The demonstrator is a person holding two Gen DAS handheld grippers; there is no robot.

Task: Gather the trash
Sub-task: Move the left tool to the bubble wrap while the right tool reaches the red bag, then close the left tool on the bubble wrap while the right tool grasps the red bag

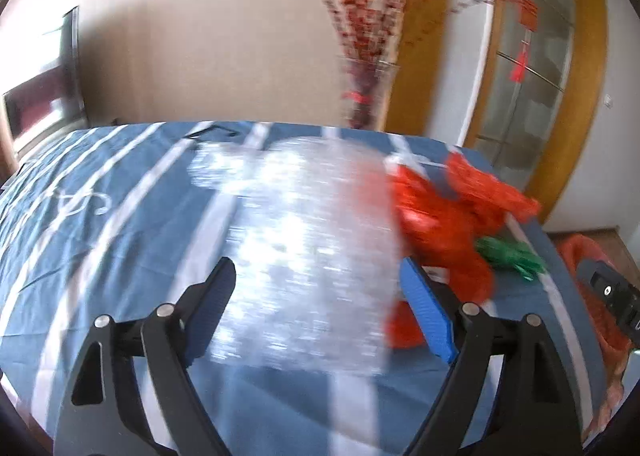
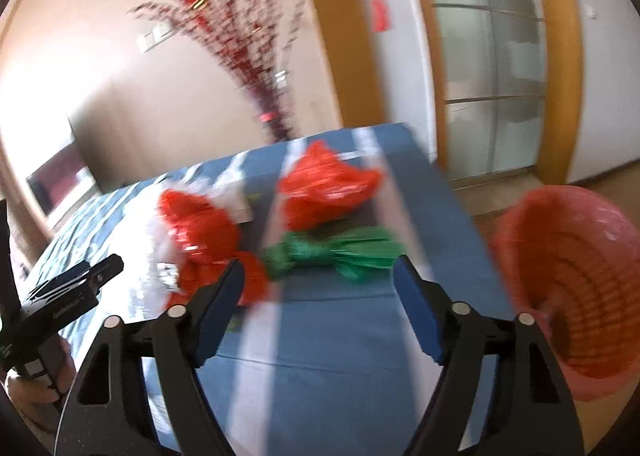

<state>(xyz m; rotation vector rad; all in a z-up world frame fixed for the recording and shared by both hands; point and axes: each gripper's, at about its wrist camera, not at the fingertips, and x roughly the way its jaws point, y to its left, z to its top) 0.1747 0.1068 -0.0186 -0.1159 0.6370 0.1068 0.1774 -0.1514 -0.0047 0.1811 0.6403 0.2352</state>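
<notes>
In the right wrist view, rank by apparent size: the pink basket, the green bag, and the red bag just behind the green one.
1. Pink basket, largest, though it sits nearest the camera.
2. Red bag and green bag look alike in size; motion blur prevents ranking them.

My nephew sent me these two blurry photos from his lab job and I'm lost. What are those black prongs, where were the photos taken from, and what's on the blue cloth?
Each photo comes from a camera mounted on a hand-held gripper that a person carries, looking out along its two black fingers. The left gripper is open around a crinkly clear plastic wrap. The right gripper is open and empty, facing a green bag. Two red bags also lie on the striped blue cloth. A red basket sits off its right edge.
</notes>
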